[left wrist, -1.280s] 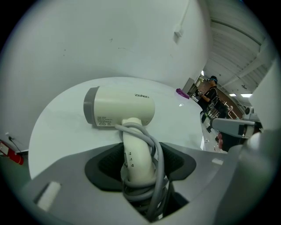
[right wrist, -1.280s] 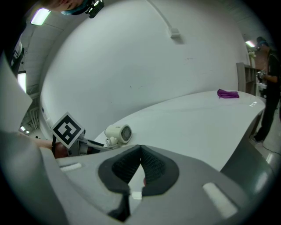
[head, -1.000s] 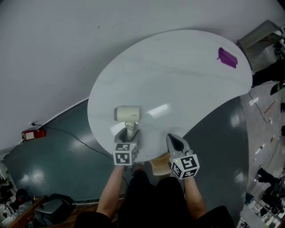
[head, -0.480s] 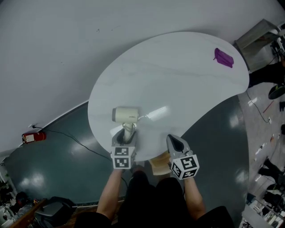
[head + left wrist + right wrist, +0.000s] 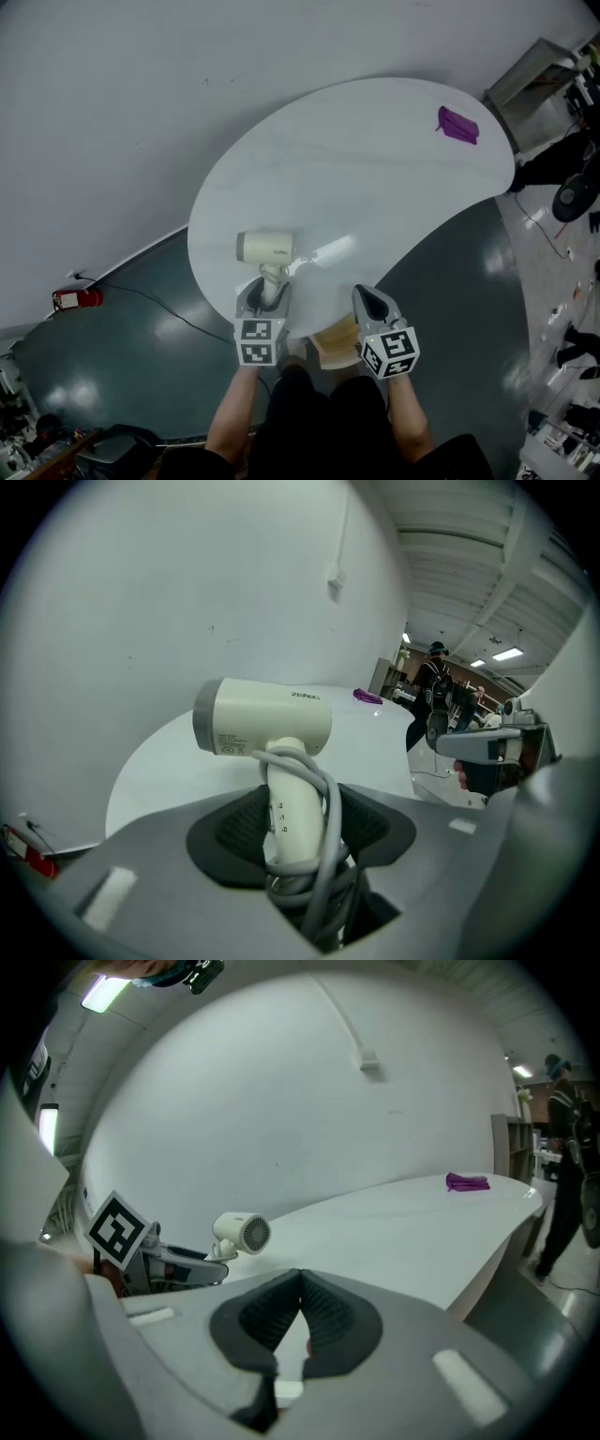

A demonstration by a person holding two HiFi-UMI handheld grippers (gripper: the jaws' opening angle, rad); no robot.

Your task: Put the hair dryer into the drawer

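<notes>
The cream hair dryer (image 5: 265, 247) hangs just above the near left part of the white table (image 5: 375, 169), barrel lying across. My left gripper (image 5: 263, 292) is shut on its handle (image 5: 286, 808), with the grey cord wound round the handle between the pads. In the right gripper view the dryer (image 5: 242, 1233) shows at the left, grille toward me, with the left gripper (image 5: 159, 1260) behind it. My right gripper (image 5: 370, 302) is at the table's near edge, pads together (image 5: 300, 1309), holding nothing. A wooden drawer (image 5: 330, 345) shows below the edge between the two grippers.
A purple cloth (image 5: 457, 125) lies at the table's far right. The white wall curves behind the table. On the dark floor are a red object (image 5: 75, 299) with a black cable at the left, and shelving and clutter (image 5: 539, 70) at the right. A person (image 5: 436, 682) stands far off.
The left gripper has risen toward the camera with the hair dryer in it and rolled a little. The right gripper has hardly shifted.
</notes>
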